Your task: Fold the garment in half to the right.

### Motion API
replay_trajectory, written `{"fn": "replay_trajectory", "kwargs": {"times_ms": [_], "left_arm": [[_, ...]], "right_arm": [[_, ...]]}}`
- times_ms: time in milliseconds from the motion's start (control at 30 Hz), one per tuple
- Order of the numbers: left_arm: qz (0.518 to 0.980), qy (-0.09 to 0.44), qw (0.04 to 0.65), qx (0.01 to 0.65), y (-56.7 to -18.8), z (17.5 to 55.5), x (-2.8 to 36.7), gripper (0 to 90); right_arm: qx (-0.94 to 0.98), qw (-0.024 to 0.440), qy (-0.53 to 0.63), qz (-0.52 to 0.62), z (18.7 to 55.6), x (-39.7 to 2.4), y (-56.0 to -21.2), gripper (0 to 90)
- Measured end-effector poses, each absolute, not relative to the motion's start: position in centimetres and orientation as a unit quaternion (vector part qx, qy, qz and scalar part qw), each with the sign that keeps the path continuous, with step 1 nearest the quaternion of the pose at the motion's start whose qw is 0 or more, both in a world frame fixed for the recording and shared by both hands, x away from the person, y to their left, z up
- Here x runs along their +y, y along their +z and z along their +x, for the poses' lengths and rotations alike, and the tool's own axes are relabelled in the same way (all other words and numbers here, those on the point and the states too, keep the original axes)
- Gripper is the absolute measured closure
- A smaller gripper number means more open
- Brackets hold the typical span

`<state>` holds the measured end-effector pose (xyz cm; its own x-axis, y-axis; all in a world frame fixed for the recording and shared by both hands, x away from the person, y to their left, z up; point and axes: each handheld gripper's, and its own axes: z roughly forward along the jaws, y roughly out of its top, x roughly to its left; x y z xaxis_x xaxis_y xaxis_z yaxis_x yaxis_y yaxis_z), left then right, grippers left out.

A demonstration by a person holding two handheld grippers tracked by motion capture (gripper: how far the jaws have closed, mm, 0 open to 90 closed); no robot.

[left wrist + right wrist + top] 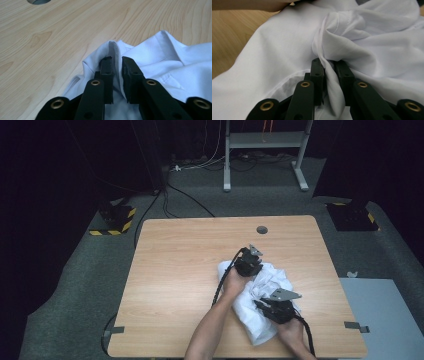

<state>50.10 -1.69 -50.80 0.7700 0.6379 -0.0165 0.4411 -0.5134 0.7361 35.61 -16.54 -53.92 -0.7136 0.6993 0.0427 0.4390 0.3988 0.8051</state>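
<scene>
A crumpled white shirt [272, 280] lies on the right half of the wooden table [175, 270]. My left gripper [248, 262] is at the garment's far edge, shut on a stiff folded hem. In the left gripper view the jaws [117, 60] pinch that hem of the shirt [162, 55], which stands upright between them. My right gripper [275, 307] sits on the near part of the cloth. In the right gripper view its jaws [329, 62] are shut on a bunched fold of the shirt [287, 50].
A round cable hole [261, 229] is near the table's far edge. Bare wood spreads to the left of the cloth. A person's forearm [249, 5] crosses behind the fabric. Beyond the table stand a metal desk frame [262, 140] and striped floor blocks [116, 217].
</scene>
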Motion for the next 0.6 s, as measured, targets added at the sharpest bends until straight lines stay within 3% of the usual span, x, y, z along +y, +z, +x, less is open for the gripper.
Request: {"fn": "replay_trajectory", "kwargs": {"times_ms": [267, 600], "left_arm": [[0.871, 0.119, 0.376, 0.294, -50.8, 51.0, 1.6, 78.1], [0.856, 0.133, 0.389, 0.313, -49.7, 50.1, 2.1, 66.8]], "right_arm": [[0.835, 0.151, 0.417, 0.324, 36.1, -11.6, -53.7, 78.5], [0.826, 0.15, 0.433, 0.328, 36.0, -11.9, -53.2, 70.7]]}}
